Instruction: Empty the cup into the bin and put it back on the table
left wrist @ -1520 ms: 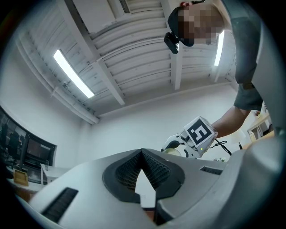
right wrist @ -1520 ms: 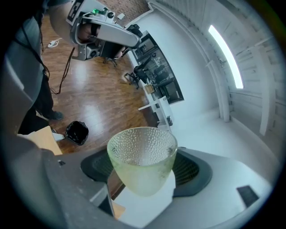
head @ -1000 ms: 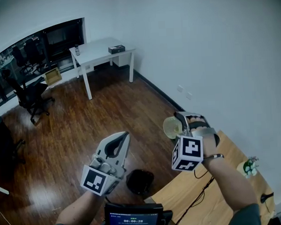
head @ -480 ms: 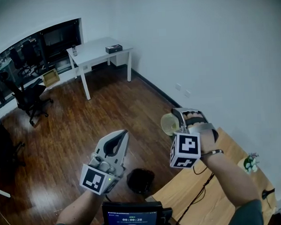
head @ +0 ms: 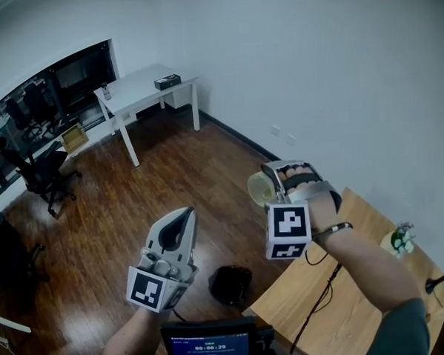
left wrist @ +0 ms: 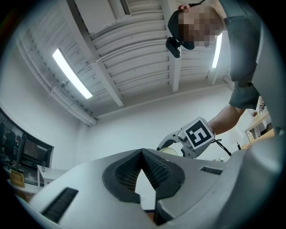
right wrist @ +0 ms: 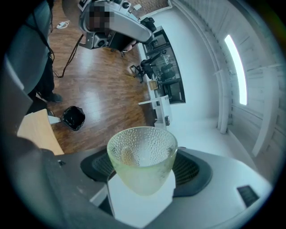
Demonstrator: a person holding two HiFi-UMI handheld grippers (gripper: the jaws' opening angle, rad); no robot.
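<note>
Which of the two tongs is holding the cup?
The right tongs, closed on the dimpled translucent cup; the left tongs are shut with nothing between them.

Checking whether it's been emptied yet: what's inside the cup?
Low on the inner wall of the cup a pale tan shape shows. Whether it is contents or the right gripper seen through the dimpled glass, I cannot tell. The bottom is obscured.

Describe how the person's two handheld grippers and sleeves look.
Both the left gripper and right gripper have pale grey, tapering jaws with dark ribbed pads. Each carries a white cube printed with black square markers. The right sleeve is dark greyish.
</note>
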